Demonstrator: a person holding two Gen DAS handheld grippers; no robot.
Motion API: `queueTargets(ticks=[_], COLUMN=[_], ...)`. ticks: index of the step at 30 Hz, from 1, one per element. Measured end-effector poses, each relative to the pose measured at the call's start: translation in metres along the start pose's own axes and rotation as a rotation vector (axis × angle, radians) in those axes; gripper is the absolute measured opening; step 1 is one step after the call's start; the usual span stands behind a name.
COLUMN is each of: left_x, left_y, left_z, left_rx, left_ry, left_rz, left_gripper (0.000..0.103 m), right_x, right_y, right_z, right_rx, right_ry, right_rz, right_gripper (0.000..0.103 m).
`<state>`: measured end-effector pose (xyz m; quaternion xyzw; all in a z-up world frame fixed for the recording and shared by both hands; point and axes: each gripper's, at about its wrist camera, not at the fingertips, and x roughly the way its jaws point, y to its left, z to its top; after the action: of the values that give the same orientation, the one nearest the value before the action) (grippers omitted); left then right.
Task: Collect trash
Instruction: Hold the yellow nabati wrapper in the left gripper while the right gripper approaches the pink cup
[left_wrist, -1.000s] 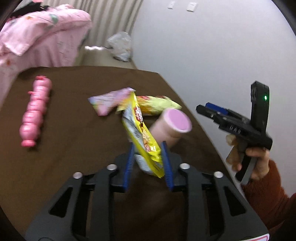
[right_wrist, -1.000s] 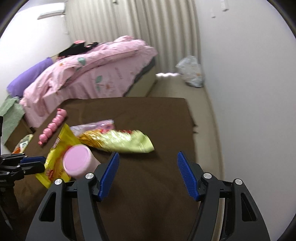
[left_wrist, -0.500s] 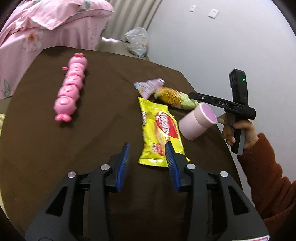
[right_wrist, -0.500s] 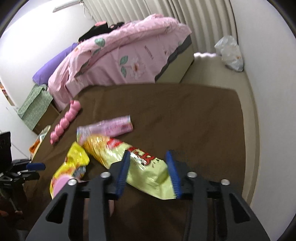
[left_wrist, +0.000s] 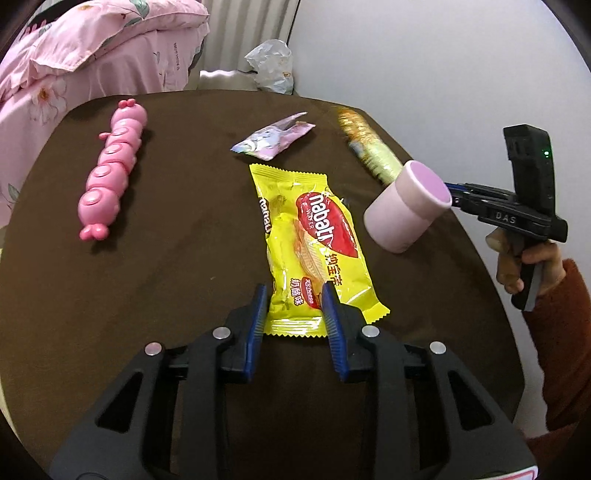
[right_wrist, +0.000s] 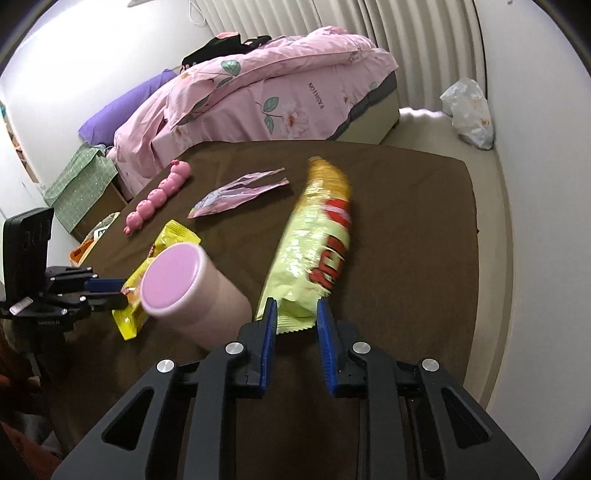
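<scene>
A yellow wafer wrapper (left_wrist: 314, 243) lies flat on the brown table (left_wrist: 166, 266); my left gripper (left_wrist: 295, 295) straddles its near end with the jaws partly open, not pinching it. My right gripper (right_wrist: 294, 308) is closed on the near end of a green and yellow snack bag (right_wrist: 314, 243) that looks lifted and blurred; the bag also shows in the left wrist view (left_wrist: 369, 151). A pink-lidded cup (left_wrist: 406, 205) stands tilted beside it, also in the right wrist view (right_wrist: 192, 288). A pale purple wrapper (left_wrist: 273, 138) lies farther back.
A pink caterpillar toy (left_wrist: 110, 170) lies at the table's left. A bed with a pink quilt (right_wrist: 266, 85) stands beyond the table. A white plastic bag (right_wrist: 469, 110) sits on the floor by the wall. A wall runs close along the table's right side.
My left gripper let the yellow wrapper go; it now lies flat on the table. My right gripper narrowed, closed on the green snack bag and lifted it.
</scene>
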<state>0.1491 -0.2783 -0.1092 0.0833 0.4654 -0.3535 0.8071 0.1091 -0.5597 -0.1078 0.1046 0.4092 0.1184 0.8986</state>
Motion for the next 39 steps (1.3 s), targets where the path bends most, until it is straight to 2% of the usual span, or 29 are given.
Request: queueTargets(ticks=[3,5,8,10,13,14,16,18,21,25,28,33,36,39], left_x=[-0.009,-0.014,-0.027,-0.036,-0.047,-0.050,-0.053,-0.050,-0.030,0.003,0.009,0.005,0.001,-0.004], left_y=[0.011,0.021,0.036,0.048,0.064,0.066,0.067,0.063,0.053,0.039,0.031,0.035,0.039,0.032], left_z=[-0.006,-0.010,-0.017,-0.022,-0.024,-0.022,-0.018,-0.010,0.007,0.020,0.023,0.022,0.025,0.028], left_rx=[-0.010,-0.014,-0.028,-0.063,-0.121,-0.142,-0.173,-0.188,-0.174,-0.137,-0.105,-0.128,-0.174,-0.159], left_ry=[-0.001,-0.007,-0.019,-0.025,-0.057,-0.076,-0.101,-0.115,-0.088,-0.014,-0.014,-0.004,-0.011,-0.035], left_rz=[0.050,0.098,0.170,0.144,0.088,0.067,0.035,0.024,0.047,0.173,0.231,0.205,0.165,0.149], left_gripper=[0.029,0.029,0.030,0.030,0.035,0.041,0.044,0.049,0.049,0.049,0.049,0.049,0.049,0.049], right_x=[-0.007,-0.010,-0.009,-0.008,-0.012,-0.013,-0.020,-0.024,-0.025,-0.021,-0.018,-0.010,-0.009,-0.007], right_y=[0.003,0.004,0.002,0.002,0.000,-0.001,-0.004,-0.004,-0.003,-0.004,-0.005,-0.002,0.003,0.007], right_z=[-0.002,-0.002,0.002,0.005,0.004,0.003,-0.003,-0.008,-0.014,-0.022,-0.030,-0.041,-0.042,-0.042], right_rx=[-0.008,-0.003,0.012,0.018,0.074,0.093,0.134,0.148,0.153,0.176,0.187,0.189,0.162,0.134], right_ry=[-0.047,-0.081,-0.088,-0.097,-0.124,-0.134,-0.161,-0.171,-0.136,-0.076,-0.043,0.012,0.020,0.034], right_rz=[-0.022,-0.029,-0.057,-0.079,-0.084,-0.082,-0.077,-0.083,-0.107,-0.136,-0.133,-0.109,-0.138,-0.156], right_gripper=[0.040,0.042,0.044,0.046,0.047,0.047,0.057,0.058,0.058,0.058,0.058,0.058,0.058,0.058])
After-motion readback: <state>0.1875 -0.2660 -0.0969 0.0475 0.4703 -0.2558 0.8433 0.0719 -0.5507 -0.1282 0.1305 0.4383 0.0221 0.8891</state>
